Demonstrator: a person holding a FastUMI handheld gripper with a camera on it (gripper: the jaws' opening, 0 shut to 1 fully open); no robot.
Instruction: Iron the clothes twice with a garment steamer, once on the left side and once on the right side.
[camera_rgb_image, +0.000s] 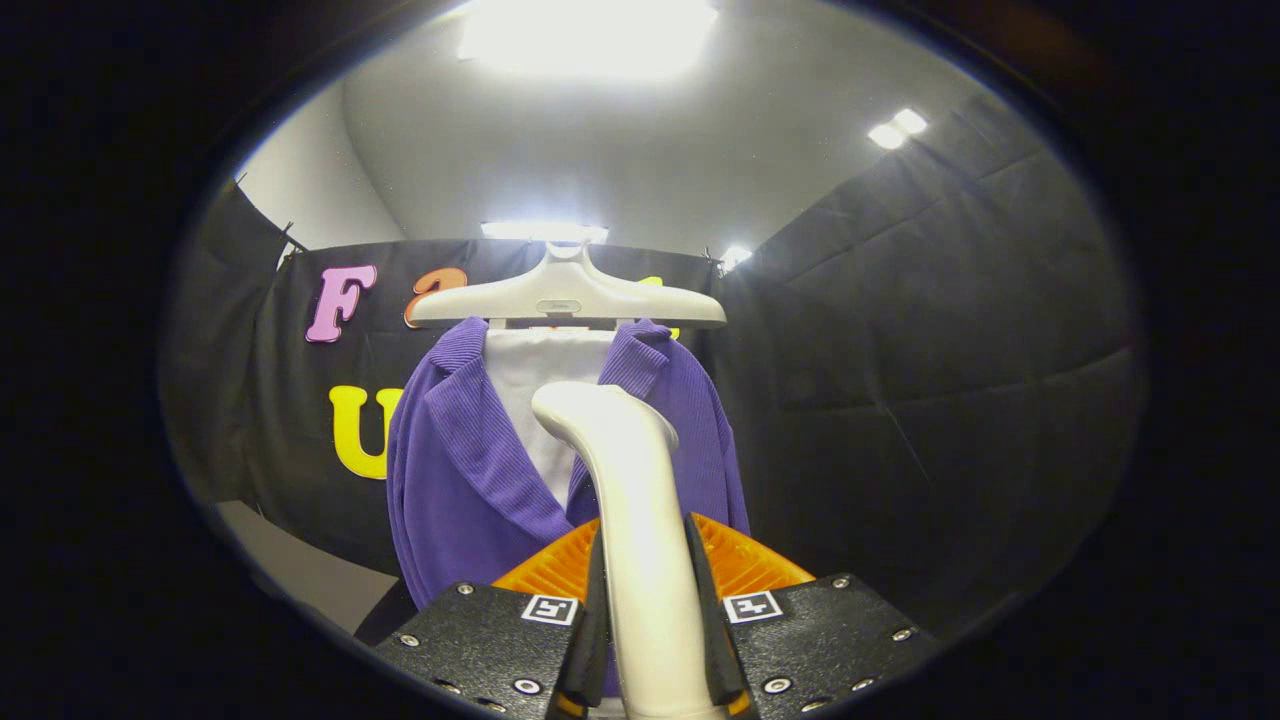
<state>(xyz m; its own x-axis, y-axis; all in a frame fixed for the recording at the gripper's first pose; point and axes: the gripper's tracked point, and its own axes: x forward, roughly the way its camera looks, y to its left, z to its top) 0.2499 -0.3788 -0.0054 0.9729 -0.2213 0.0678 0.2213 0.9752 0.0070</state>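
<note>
A purple ribbed jacket hangs on a wide cream hanger, open at the front over a white panel. My gripper is shut on the cream handle of the garment steamer, which rises between the fingers and ends in a rounded head in front of the jacket's chest. The head sits near the middle of the garment, by the right lapel; whether it touches the fabric I cannot tell.
Black padded booth walls close in behind and to the right of the jacket. A pale floor strip shows below left. Bright ceiling lights are overhead.
</note>
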